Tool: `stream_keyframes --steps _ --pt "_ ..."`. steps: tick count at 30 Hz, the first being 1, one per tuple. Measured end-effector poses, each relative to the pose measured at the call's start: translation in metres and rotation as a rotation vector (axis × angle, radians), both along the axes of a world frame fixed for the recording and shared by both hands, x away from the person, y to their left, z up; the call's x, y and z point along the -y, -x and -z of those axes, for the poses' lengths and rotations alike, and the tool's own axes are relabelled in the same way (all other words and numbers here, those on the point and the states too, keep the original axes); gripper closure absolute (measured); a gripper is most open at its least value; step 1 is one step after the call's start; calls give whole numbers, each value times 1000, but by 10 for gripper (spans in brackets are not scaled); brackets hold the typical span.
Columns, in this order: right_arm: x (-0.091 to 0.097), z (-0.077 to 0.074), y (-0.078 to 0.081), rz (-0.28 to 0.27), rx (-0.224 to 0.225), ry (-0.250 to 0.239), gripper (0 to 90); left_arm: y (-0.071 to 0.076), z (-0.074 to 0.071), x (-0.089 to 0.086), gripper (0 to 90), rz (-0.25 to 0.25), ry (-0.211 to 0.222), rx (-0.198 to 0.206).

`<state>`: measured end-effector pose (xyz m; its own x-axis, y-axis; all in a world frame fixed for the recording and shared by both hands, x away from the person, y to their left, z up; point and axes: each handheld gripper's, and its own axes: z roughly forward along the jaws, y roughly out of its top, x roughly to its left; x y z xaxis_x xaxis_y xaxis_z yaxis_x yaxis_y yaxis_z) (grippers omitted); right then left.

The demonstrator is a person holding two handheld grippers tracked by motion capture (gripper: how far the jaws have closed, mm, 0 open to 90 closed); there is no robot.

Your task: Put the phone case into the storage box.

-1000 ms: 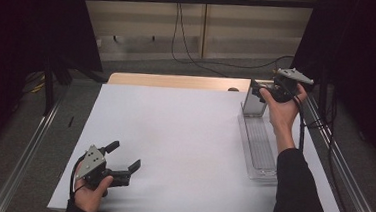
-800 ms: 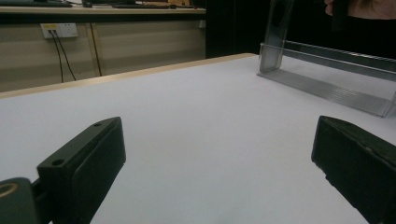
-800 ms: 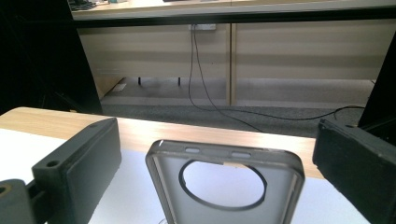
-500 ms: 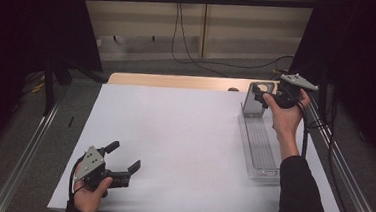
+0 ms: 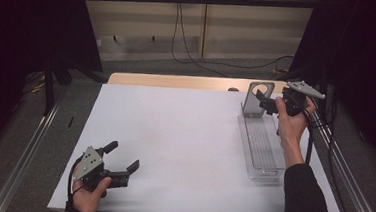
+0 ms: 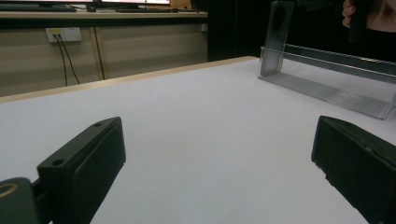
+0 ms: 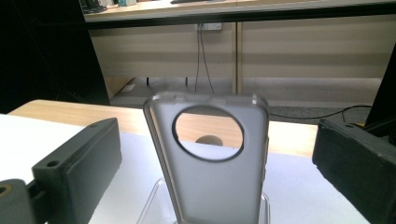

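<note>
1. The right hand-held gripper (image 5: 270, 103) hovers at the far right of the white tabletop (image 5: 184, 136), at the far end of a clear plastic tray (image 5: 263, 146) that runs lengthwise along the right edge.
2. Its jaws are spread, with nothing pinched between them; in the right gripper view they stand on either side of a grey phone case (image 7: 210, 158), with open space on both sides.
3. The phone case (image 5: 254, 97) stands upright at the tray's far end (a large round hole pierces its upper part, and the wooden strip of the tabletop shows through it).
4. In the high view the right gripper's jaw tips are just beside the case; I cannot tell whether they touch it.
5. The left hand-held gripper (image 5: 122, 162) rests low over the near left corner of the tabletop, well apart from the tray and case.
6. Its jaws are spread wide with bare white surface between them; the left gripper view looks across the tabletop to the tray (image 6: 327, 91) and the case (image 6: 277, 37) at its end.
</note>
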<state>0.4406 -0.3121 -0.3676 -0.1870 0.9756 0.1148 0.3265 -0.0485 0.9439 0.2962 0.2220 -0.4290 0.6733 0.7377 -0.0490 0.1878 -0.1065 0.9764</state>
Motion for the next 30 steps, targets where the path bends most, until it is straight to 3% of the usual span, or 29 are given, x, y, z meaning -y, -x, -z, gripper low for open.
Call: stream_keyframes --steps 8,18,26,30 --pt "6 11 12 -5 -4 -17 14 0 0 0 29 -6 5 -1" --pt "11 9 31 -36 41 -3 6 1 0 -2 29 -9 -1 0" --pt "15 13 44 -80 60 -54 10 2 -1 -4 27 -29 5 1" --pt "15 14 52 -96 76 -40 10 3 -1 -5 27 -35 6 3"
